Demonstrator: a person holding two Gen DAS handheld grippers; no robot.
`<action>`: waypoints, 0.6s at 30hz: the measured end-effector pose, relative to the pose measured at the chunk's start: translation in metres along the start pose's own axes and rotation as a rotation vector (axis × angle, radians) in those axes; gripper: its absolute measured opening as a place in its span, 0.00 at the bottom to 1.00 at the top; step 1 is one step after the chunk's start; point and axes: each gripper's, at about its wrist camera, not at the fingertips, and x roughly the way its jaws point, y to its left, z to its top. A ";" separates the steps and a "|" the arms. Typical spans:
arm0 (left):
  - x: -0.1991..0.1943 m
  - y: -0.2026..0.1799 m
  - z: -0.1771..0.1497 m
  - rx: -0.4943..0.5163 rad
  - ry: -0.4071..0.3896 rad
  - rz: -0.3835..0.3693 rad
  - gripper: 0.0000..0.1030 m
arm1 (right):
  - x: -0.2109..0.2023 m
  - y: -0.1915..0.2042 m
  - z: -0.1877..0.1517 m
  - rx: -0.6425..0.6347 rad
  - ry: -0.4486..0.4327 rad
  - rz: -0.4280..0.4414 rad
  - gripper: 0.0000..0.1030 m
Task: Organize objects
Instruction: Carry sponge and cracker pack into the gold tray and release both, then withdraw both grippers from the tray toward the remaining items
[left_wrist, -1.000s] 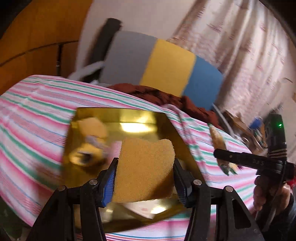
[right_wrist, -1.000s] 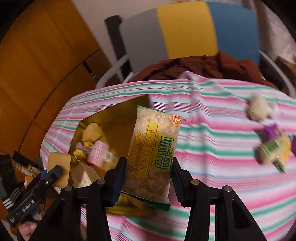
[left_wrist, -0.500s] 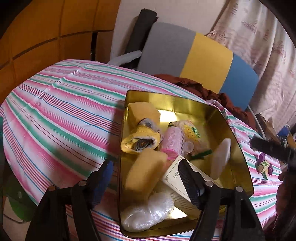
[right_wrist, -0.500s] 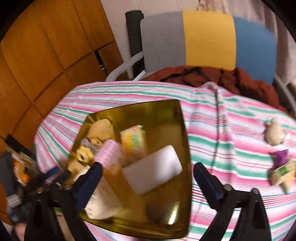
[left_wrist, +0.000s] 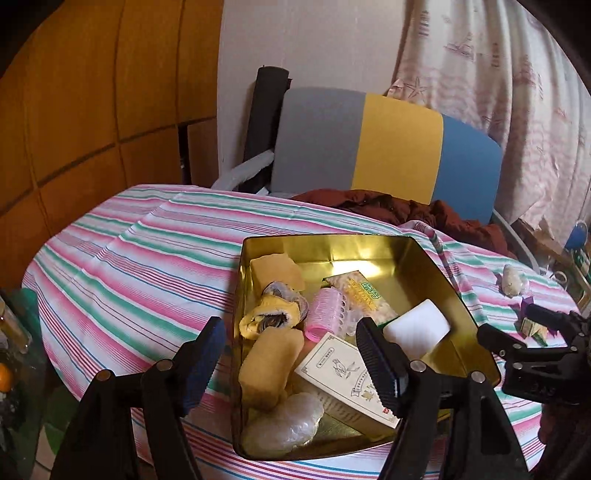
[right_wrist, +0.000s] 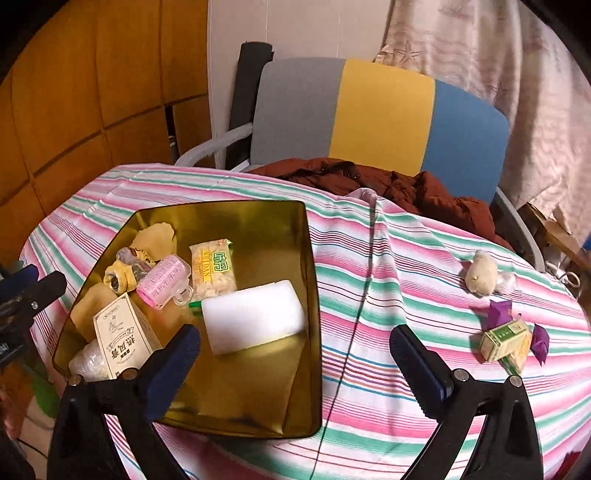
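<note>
Now both tools empty, left gripper (left_wrist: 288, 360) jaws spread wide just above the gold tin (left_wrist: 332, 244), yellow sponge (left_wrist: 269, 369) lying inside between its fingers, right gripper (right_wrist: 295, 360) likewise agape, snack packet (right_wrist: 214, 267) ahead in the tin, left of centre.

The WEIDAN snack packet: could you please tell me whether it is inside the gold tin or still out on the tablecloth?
Inside. The snack packet lies flat on the floor of the gold tin.

- Warm, dim indoor light; a bright glare patch on the gold tin's (left_wrist: 332, 254) back wall.
- Both fisheye views sharp, with dark vignetted corners and lines bowing at the edges.
</note>
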 end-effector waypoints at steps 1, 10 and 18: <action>0.000 -0.001 -0.001 0.005 0.000 0.003 0.72 | -0.002 -0.002 -0.002 0.001 -0.007 0.004 1.00; -0.003 -0.017 -0.009 0.062 0.009 0.038 0.72 | -0.014 -0.015 -0.011 0.055 0.003 0.072 1.00; -0.004 -0.027 -0.011 0.082 0.025 -0.024 0.72 | -0.009 -0.031 -0.020 0.053 0.042 0.037 1.00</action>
